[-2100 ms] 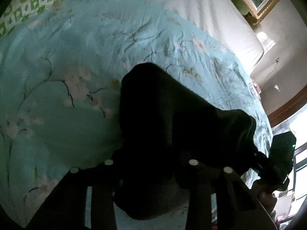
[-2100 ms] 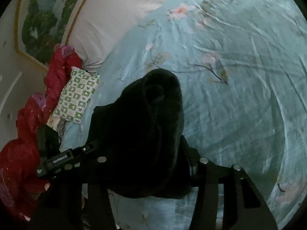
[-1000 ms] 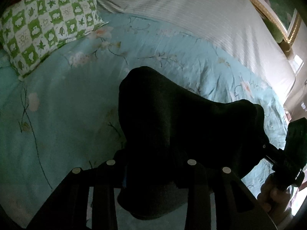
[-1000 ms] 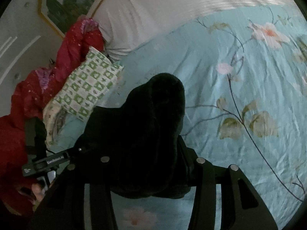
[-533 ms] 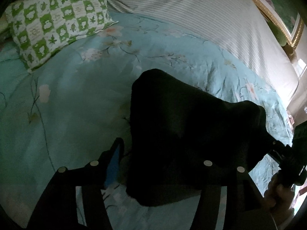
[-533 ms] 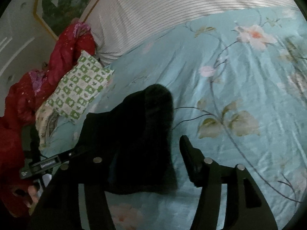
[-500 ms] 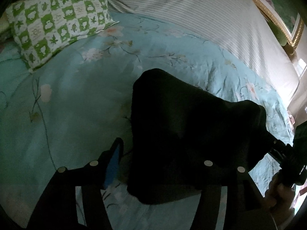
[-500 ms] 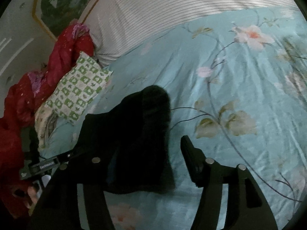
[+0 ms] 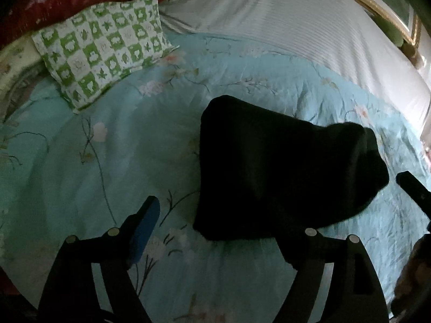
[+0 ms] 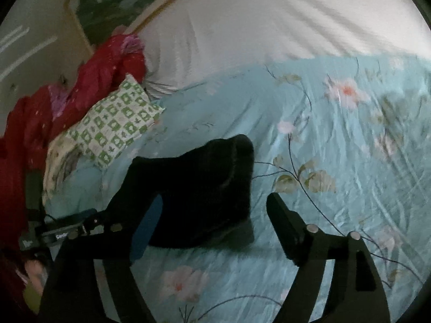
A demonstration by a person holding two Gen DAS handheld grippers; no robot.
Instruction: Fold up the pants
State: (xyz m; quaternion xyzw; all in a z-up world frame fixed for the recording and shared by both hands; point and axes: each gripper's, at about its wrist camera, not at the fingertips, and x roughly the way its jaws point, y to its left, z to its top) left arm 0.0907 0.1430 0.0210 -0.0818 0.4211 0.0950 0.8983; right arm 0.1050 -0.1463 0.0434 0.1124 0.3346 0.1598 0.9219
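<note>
A folded bundle of black fabric pants [image 9: 280,172] is seen lying on the pale turquoise bedspread printed with pink blossoms and thin branches [image 9: 89,167]. In the left wrist view its long axis is seen running from upper left to lower right, with one squared corner aimed toward the pillows and a rounded, bulkier end aimed toward the right side. In the right wrist view the same bundle [image 10: 199,193] is laid roughly left to right, its raised rounded end at the right. No seams, waistband or leg openings can be made out; the cloth is read as a near-uniform dark mass.

The left gripper [image 9: 226,231] is held wide open, with nothing between its fingers. Its blue-padded finger [image 9: 145,223] is clear of the cloth on the bedspread side; the opposite finger is partly lost against the black fabric, so contact there cannot be judged. The right gripper [image 10: 212,226] is likewise spread wide and empty, the pants' near edge being overlapped by its blue-padded finger [image 10: 148,223].

A green-and-white checked pillow [image 9: 102,45] is noted beyond the pants, well apart. A red quilted cover [image 10: 89,86] is heaped behind it. A white striped sheet [image 9: 296,27] is spread toward the headboard. The right wrist view is blurred.
</note>
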